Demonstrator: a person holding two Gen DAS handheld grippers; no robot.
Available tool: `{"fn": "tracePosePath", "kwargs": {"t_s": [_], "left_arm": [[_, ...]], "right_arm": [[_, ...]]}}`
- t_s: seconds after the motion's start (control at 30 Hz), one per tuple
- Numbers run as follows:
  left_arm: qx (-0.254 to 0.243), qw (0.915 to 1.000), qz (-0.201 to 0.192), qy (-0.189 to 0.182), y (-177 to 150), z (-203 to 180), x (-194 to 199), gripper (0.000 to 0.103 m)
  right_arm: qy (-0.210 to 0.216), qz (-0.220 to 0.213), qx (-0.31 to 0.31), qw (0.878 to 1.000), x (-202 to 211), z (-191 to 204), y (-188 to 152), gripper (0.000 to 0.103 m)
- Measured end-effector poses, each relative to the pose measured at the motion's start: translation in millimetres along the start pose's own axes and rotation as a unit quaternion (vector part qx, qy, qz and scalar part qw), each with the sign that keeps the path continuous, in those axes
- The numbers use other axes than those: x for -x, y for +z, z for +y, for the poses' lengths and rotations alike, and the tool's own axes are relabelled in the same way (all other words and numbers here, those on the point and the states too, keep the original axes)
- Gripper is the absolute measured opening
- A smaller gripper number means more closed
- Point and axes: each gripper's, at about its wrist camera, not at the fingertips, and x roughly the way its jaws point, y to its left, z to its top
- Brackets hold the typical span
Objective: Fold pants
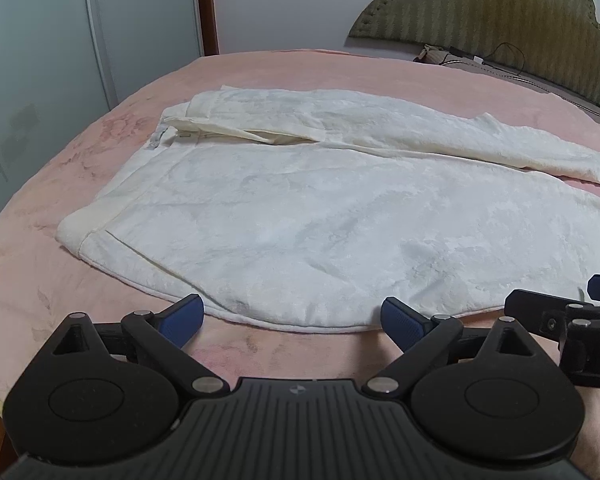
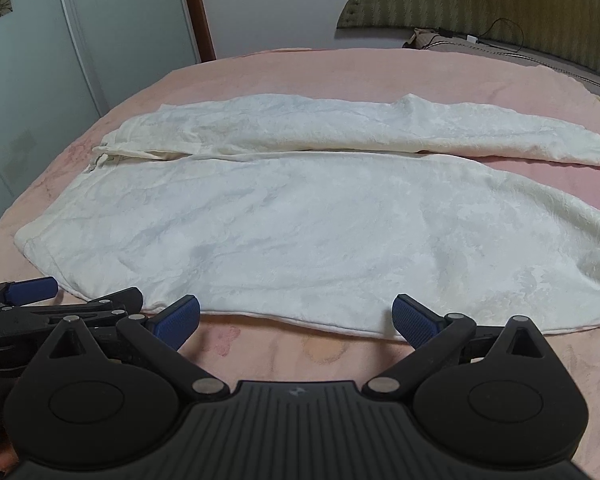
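White textured fabric pants (image 1: 300, 200) lay spread flat on a bed covered with a pink fleece blanket (image 1: 100, 140), waistband toward the pale wardrobe doors (image 1: 32, 80) and both legs running toward the side of the olive quilted headboard (image 1: 500, 28), the far leg angled slightly away from the near one. The left gripper (image 1: 292, 318) hovered with its blue-padded fingers spread wide, holding nothing, just at the near hem edge of the pants close to the waistband end. The right gripper (image 2: 296, 318) was likewise spread and empty, poised at the same near edge further along the leg. No fold appeared to have been made. The opening step looked to be pinching the near side seam at both points; done well, each gripper would take both fabric layers, lift together, and carry the near leg evenly over the far leg so the seams align without dragging the blanket.
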Motion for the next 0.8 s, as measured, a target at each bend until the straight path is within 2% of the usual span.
{"fn": "tracePosePath", "kwargs": {"t_s": [0.8], "left_arm": [[0.0, 1.0, 0.002, -0.001, -3.0, -2.9, -2.5, 0.098]], "right_arm": [[0.02, 0.013, 0.009, 1.0, -6.6, 7.8, -4.4, 0.103]]}}
